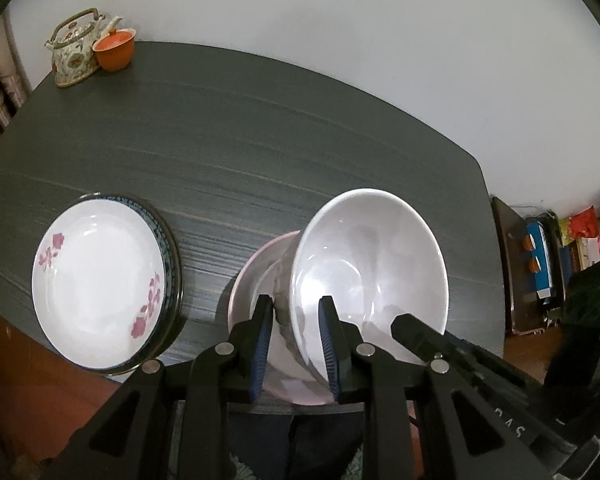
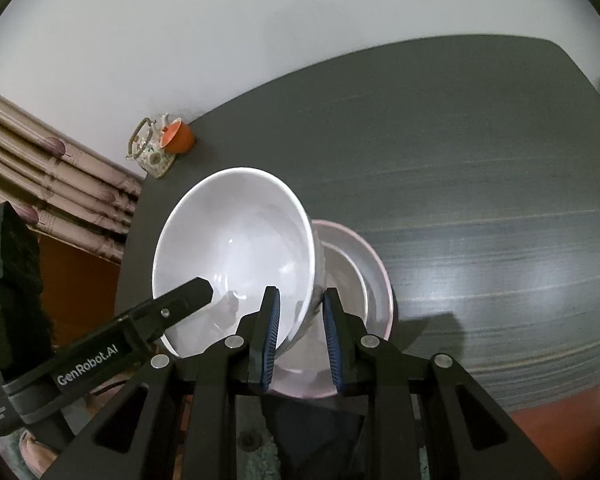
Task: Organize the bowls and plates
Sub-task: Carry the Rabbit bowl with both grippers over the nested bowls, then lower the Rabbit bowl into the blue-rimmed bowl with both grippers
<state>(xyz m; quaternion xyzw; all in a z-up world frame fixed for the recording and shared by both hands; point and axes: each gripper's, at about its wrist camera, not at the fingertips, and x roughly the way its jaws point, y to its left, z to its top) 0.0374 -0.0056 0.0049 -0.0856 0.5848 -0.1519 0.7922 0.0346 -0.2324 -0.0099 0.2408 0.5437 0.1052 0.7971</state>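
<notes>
- Left gripper and right gripper each clamp opposite rims of the white bowl.
- Bowl hangs tilted over a pink bowl on the table.
- Flowered plate lies left.

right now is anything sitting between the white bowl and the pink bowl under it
Nothing visible. The white bowl, gripped on opposite rims by the left gripper and right gripper, hangs tilted right over the pink bowl, whose inside looks empty. The flowered plate sits off to the side.
</notes>
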